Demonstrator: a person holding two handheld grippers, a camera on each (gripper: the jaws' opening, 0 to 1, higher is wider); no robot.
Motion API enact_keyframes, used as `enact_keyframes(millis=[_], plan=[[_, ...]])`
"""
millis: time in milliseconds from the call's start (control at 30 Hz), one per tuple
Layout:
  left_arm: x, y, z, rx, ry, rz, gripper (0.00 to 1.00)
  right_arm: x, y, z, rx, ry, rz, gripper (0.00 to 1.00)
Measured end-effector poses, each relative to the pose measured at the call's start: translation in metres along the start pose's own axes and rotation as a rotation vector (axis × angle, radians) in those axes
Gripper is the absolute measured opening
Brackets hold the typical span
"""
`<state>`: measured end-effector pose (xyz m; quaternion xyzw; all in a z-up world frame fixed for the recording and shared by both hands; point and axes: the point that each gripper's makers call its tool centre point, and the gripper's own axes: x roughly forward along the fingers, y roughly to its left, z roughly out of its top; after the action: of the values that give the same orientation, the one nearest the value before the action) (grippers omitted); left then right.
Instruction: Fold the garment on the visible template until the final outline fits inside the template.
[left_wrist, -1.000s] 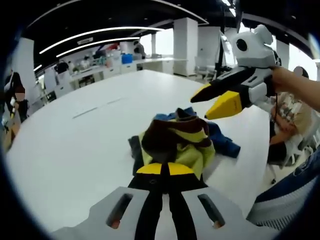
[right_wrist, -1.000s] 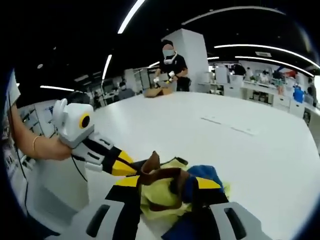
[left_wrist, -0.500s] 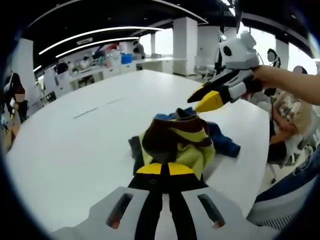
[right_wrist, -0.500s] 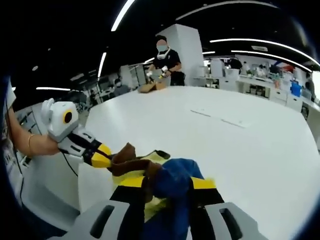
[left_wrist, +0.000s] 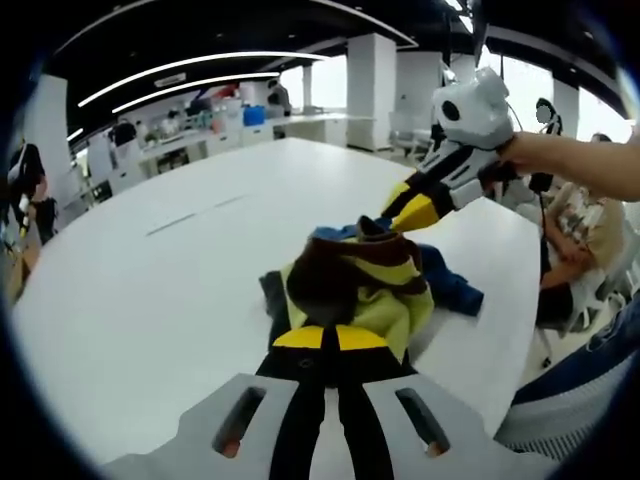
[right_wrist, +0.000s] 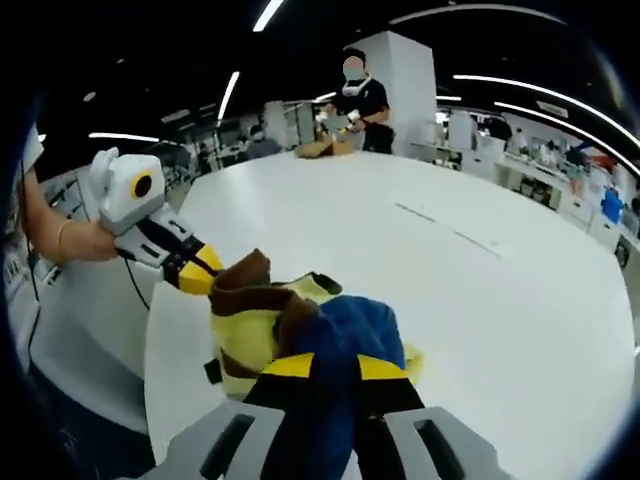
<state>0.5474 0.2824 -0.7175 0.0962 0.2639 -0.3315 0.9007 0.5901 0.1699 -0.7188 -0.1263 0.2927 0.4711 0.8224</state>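
A crumpled garment (left_wrist: 352, 283) of yellow-green, brown and blue cloth lies bunched in a heap near the edge of a large white table (left_wrist: 150, 290), with nothing about it yet resembling a flat fold. I judge the task barely begun: the cloth has to be spread out before any folding can start, and I cannot make out a template under or beside the heap in either view.

My left gripper (left_wrist: 325, 340) has its yellow-tipped jaws pressed together at the near brown-and-yellow edge of the pile; they look clamped on a fold of fabric, though the pinch itself is hidden. In the left gripper view, my right gripper (left_wrist: 400, 212) reaches in from the far side, its tips touching the top of the heap. In the right gripper view its jaws sit close together with blue cloth bulging up between them, so I read it as gripping the garment.

Other people work at distant benches in the open-plan room, well apart from the table.
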Motion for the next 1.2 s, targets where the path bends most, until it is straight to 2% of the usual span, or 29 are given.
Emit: enact_keyframes(millis=[100,233,367,500,567,667,833,967,1067,1200], plan=[[-0.001,0.001,-0.001,-0.002,0.0,0.003,0.0,0.002,-0.001,-0.007,-0.027,0.035,-0.012,0.0],[-0.004,0.002,-0.002,-0.004,0.0,0.009,0.0,0.001,-0.003,-0.013,-0.019,0.059,-0.021,0.0],[-0.01,0.005,-0.001,-0.002,-0.007,0.018,0.0,-0.005,-0.002,-0.01,-0.02,0.048,-0.024,0.0],[-0.021,0.008,0.004,-0.013,-0.025,0.018,0.0,-0.016,-0.003,0.001,0.001,0.002,-0.035,0.0],[-0.028,0.013,0.009,-0.035,-0.059,0.028,0.0,-0.022,-0.008,0.007,0.007,-0.019,-0.059,0.0],[-0.036,0.02,0.015,-0.052,-0.081,0.045,0.0,-0.03,-0.013,0.014,0.007,-0.043,-0.081,0.0],[-0.051,0.04,0.039,-0.034,-0.146,0.107,0.0,-0.043,-0.027,0.028,-0.029,-0.071,-0.147,0.0],[-0.056,0.054,0.051,-0.023,-0.153,0.149,0.0,-0.051,-0.038,0.041,-0.02,-0.094,-0.194,0.0],[-0.056,0.063,0.06,-0.026,-0.173,0.161,0.0,-0.055,-0.042,0.051,0.006,-0.13,-0.199,0.0],[-0.056,0.074,0.076,-0.022,-0.205,0.184,0.0,-0.057,-0.052,0.06,-0.003,-0.137,-0.231,0.0]])
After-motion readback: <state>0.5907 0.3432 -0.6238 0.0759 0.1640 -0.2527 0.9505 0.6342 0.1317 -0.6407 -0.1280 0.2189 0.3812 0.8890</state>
